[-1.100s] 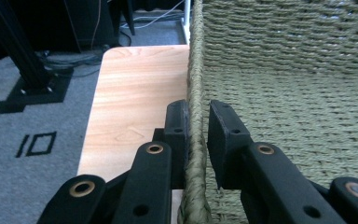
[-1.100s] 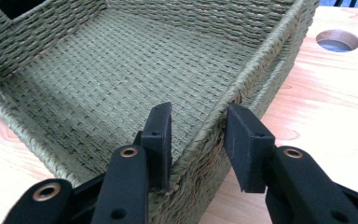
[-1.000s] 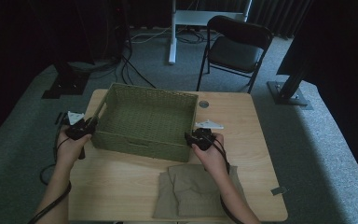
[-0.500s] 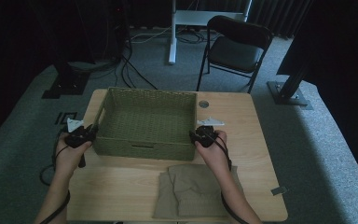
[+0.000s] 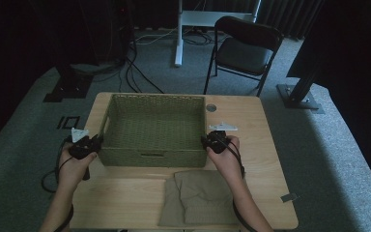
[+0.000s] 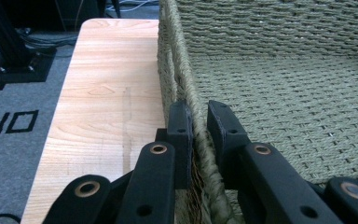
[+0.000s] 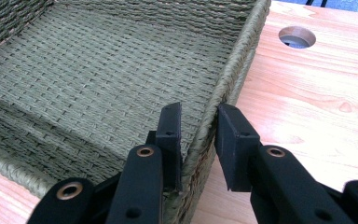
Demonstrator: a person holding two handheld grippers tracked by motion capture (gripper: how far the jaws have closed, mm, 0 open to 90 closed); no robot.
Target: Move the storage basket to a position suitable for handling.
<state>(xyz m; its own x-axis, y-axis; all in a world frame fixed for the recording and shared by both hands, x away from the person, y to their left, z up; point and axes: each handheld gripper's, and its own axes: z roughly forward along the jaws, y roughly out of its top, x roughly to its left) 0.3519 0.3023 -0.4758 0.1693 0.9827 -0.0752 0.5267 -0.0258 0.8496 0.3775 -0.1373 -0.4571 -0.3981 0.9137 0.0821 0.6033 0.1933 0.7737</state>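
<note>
A green woven basket [image 5: 152, 157] stands empty in the middle of the wooden table [image 5: 261, 125]. My left gripper [image 5: 94, 142] is shut on the rim of its left wall, one jaw inside and one outside. In the left gripper view the jaws [image 6: 199, 121] pinch that wall of the basket [image 6: 172, 56] near the front corner. My right gripper [image 5: 207, 141] grips the right wall the same way. In the right gripper view its jaws [image 7: 198, 121] straddle the rim of the basket [image 7: 242, 51].
A folded khaki cloth [image 5: 200, 198] lies at the table's front edge, just in front of the basket. A round cable hole [image 5: 211, 108] sits behind the right gripper. A black chair [image 5: 244, 50] and cables stand on the floor beyond the table.
With both grippers on its side walls, the basket has turned from a skewed angle to square with the table and shifted a little toward the person.
</note>
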